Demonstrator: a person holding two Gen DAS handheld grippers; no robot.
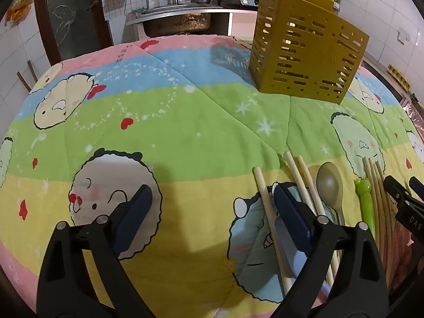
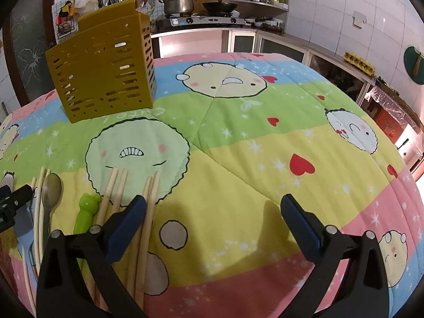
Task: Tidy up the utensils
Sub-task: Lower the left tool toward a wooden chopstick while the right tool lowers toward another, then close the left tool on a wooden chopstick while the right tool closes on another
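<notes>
A slotted gold utensil holder (image 1: 304, 53) stands upright on the cartoon quilt (image 1: 159, 122); it also shows in the right wrist view (image 2: 106, 69). Wooden chopsticks (image 1: 267, 206), a grey-green spoon (image 1: 330, 182), a green-handled utensil (image 1: 365, 198) and more chopsticks (image 1: 379, 193) lie flat near the front edge. My left gripper (image 1: 212, 196) is open and empty, its right finger over one chopstick. My right gripper (image 2: 213, 209) is open and empty, its left finger (image 2: 127, 222) beside several chopsticks (image 2: 148, 212). The spoon (image 2: 51, 193) and the green utensil (image 2: 86, 212) lie left of it.
The quilt (image 2: 265, 143) covers the whole table. Behind it are a sink (image 1: 177, 21), a stove with a pot (image 2: 179, 5) and wok, shelves and cabinets. The right gripper's tip (image 1: 397, 190) shows at the left view's right edge.
</notes>
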